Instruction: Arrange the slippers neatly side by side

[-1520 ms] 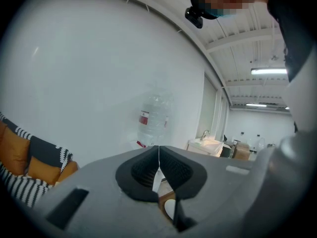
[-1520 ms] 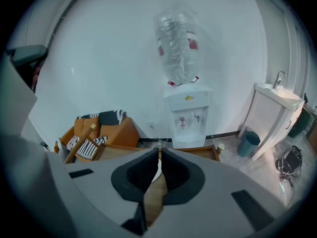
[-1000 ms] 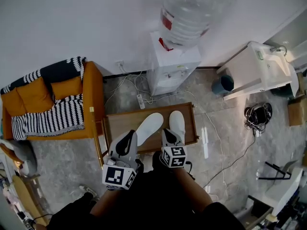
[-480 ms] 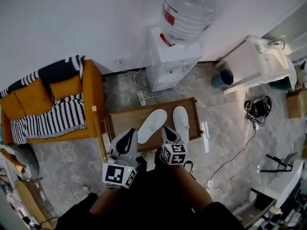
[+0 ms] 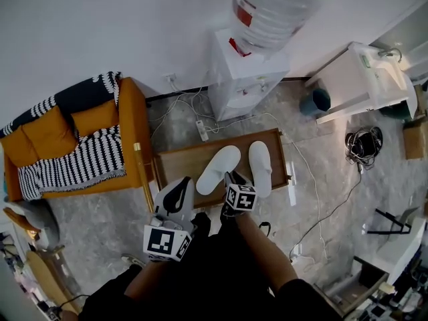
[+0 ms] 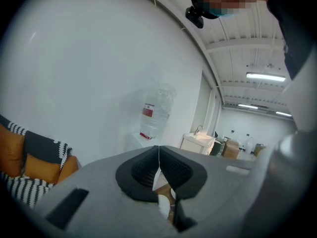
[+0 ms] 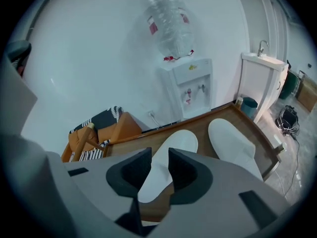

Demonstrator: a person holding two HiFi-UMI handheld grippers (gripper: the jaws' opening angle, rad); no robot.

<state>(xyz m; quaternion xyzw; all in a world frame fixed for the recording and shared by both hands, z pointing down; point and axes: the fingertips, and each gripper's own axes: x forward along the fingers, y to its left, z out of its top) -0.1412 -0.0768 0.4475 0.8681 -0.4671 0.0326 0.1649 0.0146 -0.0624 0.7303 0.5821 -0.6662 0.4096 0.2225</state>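
Observation:
Two white slippers lie on a low wooden tray [image 5: 175, 160]. The left slipper [image 5: 217, 168] lies slanted, its toe leaning toward the right slipper [image 5: 261, 168], which lies straight. My right gripper [image 5: 231, 178] hovers at the near end of the slanted slipper [image 7: 181, 144]. Its jaws are opening [image 7: 159, 165]; the slipper shows through the gap below them, untouched. The right slipper [image 7: 233, 143] lies free beside it. My left gripper [image 5: 179, 192] is held off the tray's near left corner. It is shut and empty [image 6: 158, 162], aimed up at the wall.
A water dispenser [image 5: 249, 79] with a big bottle stands behind the tray, cables [image 5: 200, 122] on the floor before it. An orange chair [image 5: 73, 146] with a striped blanket is at the left. A white sink cabinet [image 5: 364, 79] and blue bin [image 5: 319, 100] are at the right.
The right gripper has come away from the right slipper's heel and shifted left toward the slanted slipper. The left gripper has stayed in place.

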